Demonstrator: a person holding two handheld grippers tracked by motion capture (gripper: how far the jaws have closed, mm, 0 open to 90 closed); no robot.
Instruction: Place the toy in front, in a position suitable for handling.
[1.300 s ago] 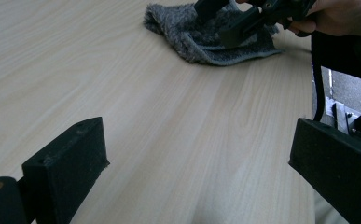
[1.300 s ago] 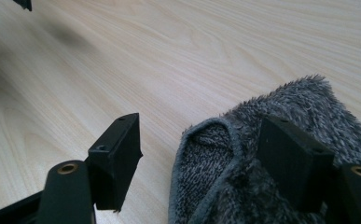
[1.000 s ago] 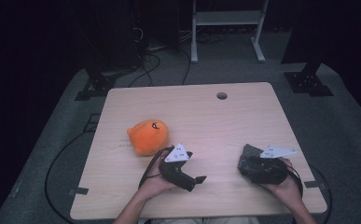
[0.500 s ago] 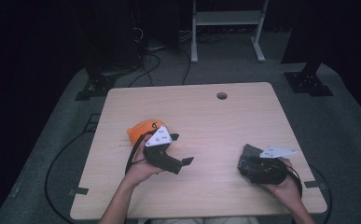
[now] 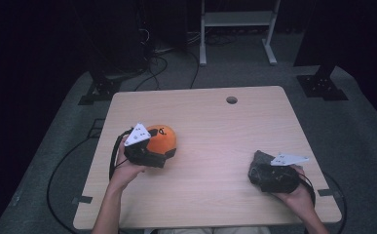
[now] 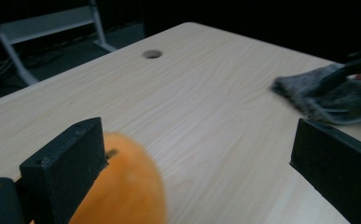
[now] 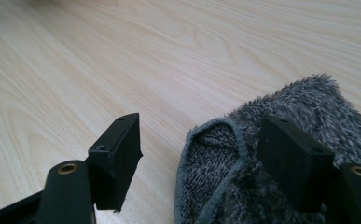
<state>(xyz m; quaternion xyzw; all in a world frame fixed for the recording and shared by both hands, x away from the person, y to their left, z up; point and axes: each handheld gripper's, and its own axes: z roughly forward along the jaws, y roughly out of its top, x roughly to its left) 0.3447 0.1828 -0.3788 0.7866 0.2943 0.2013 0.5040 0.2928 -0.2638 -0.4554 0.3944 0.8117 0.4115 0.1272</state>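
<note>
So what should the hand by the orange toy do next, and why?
Probably slide the left gripper a little further so the orange plush toy sits between its jaws, then close. The jaws stand wide open, and the toy lies beside one jaw, not centred.

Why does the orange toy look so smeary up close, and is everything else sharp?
In the left gripper view the orange toy is blurred, its edge soft; the high view is dim with black surroundings; the right gripper view shows the grey cloth and wood grain crisply.

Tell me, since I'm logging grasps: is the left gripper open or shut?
Open. The left gripper's jaws stand wide apart, the orange plush toy beside one jaw, not clamped.
</note>
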